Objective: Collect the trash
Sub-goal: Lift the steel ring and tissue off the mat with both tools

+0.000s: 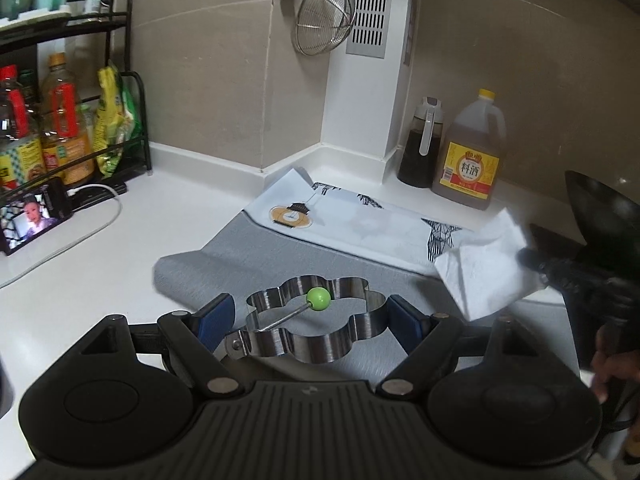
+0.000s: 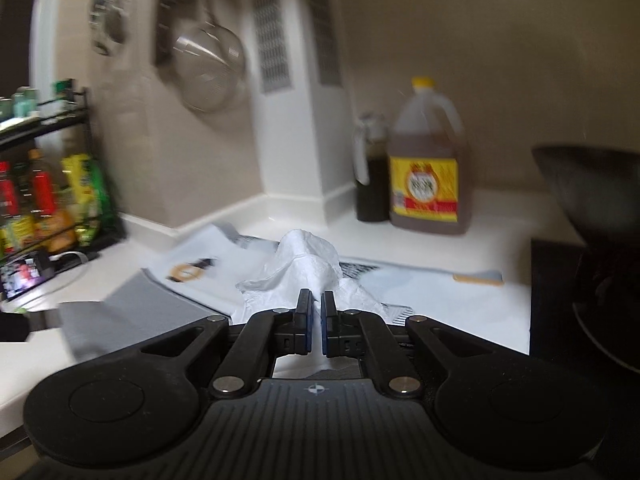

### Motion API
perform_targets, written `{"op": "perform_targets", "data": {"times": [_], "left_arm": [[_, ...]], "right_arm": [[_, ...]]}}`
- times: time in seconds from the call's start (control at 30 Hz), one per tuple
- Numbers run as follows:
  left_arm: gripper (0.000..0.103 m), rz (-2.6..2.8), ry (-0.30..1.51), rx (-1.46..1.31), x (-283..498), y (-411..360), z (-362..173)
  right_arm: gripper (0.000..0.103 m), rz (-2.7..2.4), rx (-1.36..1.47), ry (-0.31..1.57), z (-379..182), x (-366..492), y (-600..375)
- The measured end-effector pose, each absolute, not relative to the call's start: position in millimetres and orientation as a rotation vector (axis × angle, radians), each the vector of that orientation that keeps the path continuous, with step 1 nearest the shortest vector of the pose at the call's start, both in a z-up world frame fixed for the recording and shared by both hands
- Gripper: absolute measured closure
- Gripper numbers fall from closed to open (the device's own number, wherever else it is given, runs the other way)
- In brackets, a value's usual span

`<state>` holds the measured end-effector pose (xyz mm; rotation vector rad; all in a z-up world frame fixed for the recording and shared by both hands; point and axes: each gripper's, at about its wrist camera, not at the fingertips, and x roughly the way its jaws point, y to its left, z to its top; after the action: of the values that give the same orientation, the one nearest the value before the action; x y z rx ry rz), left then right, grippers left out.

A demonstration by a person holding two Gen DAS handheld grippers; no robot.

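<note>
Tissue in right claw

I see bare white counter open on my left; 2 bottles, a dark glass cruet and an amber plastic jug, block the back corner, a black wok the right.

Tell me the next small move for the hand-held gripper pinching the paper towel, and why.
Probably lift the right hand-held gripper a little higher and carry the crumpled paper towel away from the counter. Its jaws are shut on the towel, whose loose end hangs over the printed cloth. No bin shows in either view, so where to drop it cannot be told yet.
</note>
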<state>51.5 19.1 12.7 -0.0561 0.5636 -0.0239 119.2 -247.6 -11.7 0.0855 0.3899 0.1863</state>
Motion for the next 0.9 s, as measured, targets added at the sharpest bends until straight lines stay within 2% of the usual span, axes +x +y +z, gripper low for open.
{"op": "perform_targets", "data": {"times": [0.2,0.43,0.63,0.9], "left_arm": [[0.017,0.0,0.553,-0.035,-6.5,30.6,6.5],[0.017,0.016,0.588,-0.009,-67.3,41.4,-19.0],[0.017,0.036,0.644,-0.002,-105.4,46.4,-50.8],[0.017,0.069,0.703,-0.001,-131.3,49.8,-83.1]], "right_arm": [[0.098,0.3,0.002,0.348,7.0,51.9,-227.5],[0.098,0.455,-0.056,0.384,8.9,-28.5,-197.8],[0.098,0.552,-0.104,0.475,-10.6,-73.4,-170.7],[0.098,0.574,-0.156,0.609,-52.9,-88.0,-145.0]]}}
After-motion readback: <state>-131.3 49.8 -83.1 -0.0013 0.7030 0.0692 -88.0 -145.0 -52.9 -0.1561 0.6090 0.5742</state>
